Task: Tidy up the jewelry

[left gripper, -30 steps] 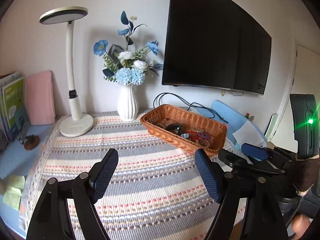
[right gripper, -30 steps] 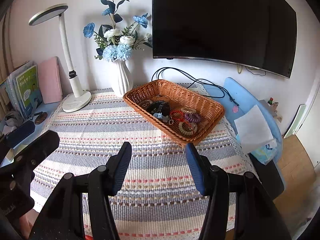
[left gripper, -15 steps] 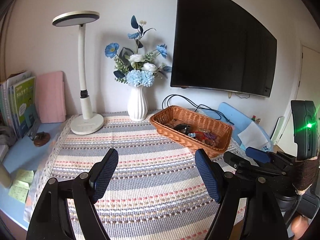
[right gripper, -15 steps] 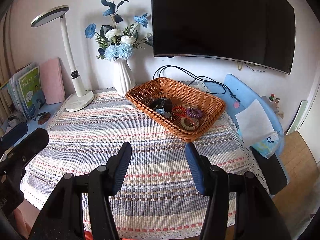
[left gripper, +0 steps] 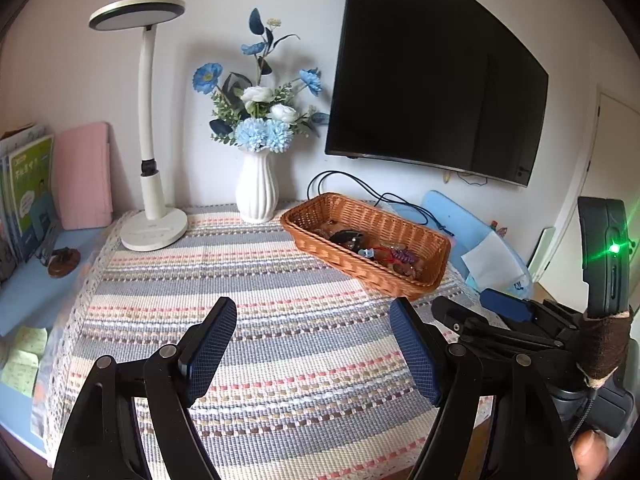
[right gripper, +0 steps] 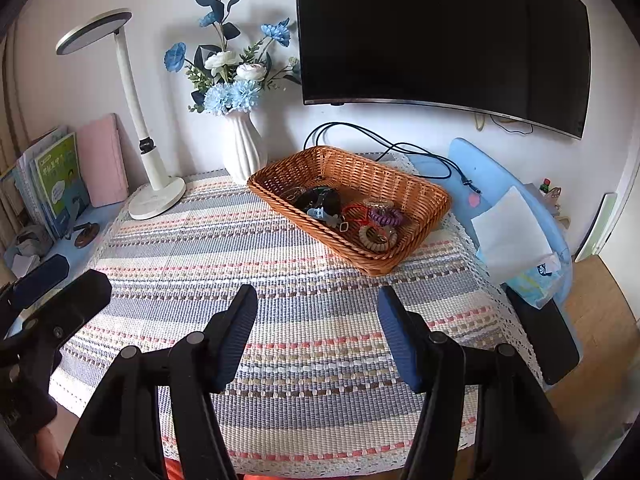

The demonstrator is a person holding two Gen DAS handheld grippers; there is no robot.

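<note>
Your left gripper [left gripper: 312, 356] hangs over the striped tablecloth [left gripper: 248, 280] with its jaws spread wide and nothing between them; only the woven cloth shows in the gap. Your right gripper [right gripper: 318, 334] is likewise above the cloth, near the front edge of the table, and its jaws are opening, with nothing between them either. In the left wrist view you can see the right gripper's body low on the right side, with a green light glowing on the device above it.

The jewelry sits in the wicker basket [right gripper: 404, 188], which rests on the cloth toward the back right of the table, well apart from both grippers. Inside it you have a dark oval piece [right gripper: 320, 199], a small light blue item [right gripper: 319, 213] just beside it, a red cord [right gripper: 355, 213], a purple coil band [right gripper: 386, 217] and a beaded bracelet [right gripper: 378, 237] nearest the front rim. The pieces lie close together, some touching; finer details are too small to tell.

Behind the basket, a white ribbed vase [left gripper: 257, 187] of blue and white flowers stands against the wall, with a white desk lamp [left gripper: 154, 216] to its left on the cloth's corner. A dark screen [left gripper: 432, 80] hangs on the wall above the basket, and black cables [right gripper: 384, 146] trail down behind it.
</note>
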